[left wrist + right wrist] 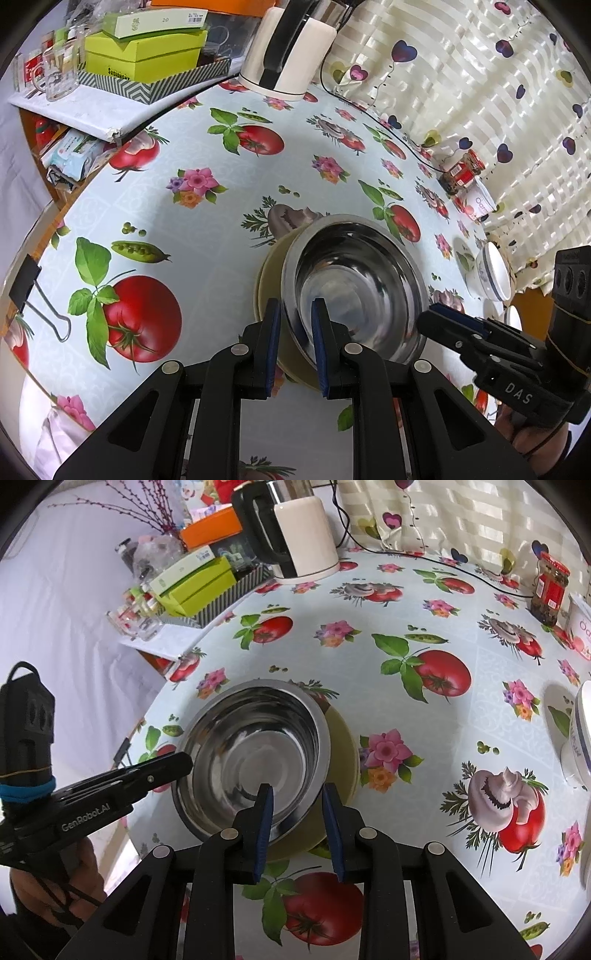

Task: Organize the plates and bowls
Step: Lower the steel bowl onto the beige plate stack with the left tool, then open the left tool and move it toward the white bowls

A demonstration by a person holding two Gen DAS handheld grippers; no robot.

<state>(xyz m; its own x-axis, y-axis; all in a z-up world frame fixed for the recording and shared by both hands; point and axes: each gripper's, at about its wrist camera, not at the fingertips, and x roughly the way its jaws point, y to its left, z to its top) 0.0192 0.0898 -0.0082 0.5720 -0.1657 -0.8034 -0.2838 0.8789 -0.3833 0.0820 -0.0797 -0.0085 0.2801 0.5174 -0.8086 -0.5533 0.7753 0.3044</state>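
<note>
A shiny steel bowl (pixel 358 284) sits on an olive-yellow plate (pixel 271 277) on the tomato-print tablecloth. My left gripper (pixel 293 321) straddles the bowl's near left rim, one pad outside and one inside, with a gap showing at the rim. My right gripper (pixel 297 803) straddles the bowl's (pixel 255 753) near right rim over the plate (pixel 345 753), jaws apart. Each gripper shows in the other's view: the right one (pixel 439 314) and the left one (pixel 177 764). A white bowl with blue trim (pixel 491 273) stands to the right, also in the right wrist view (pixel 578 734).
A white electric kettle (pixel 303 535) with its cord stands at the back. A tray of green boxes (pixel 147 59) and glasses sit on a board at the back left. A red-lidded jar (pixel 550 587) and a white tub (pixel 480 203) stand by the curtain. A binder clip (pixel 26 284) grips the table's left edge.
</note>
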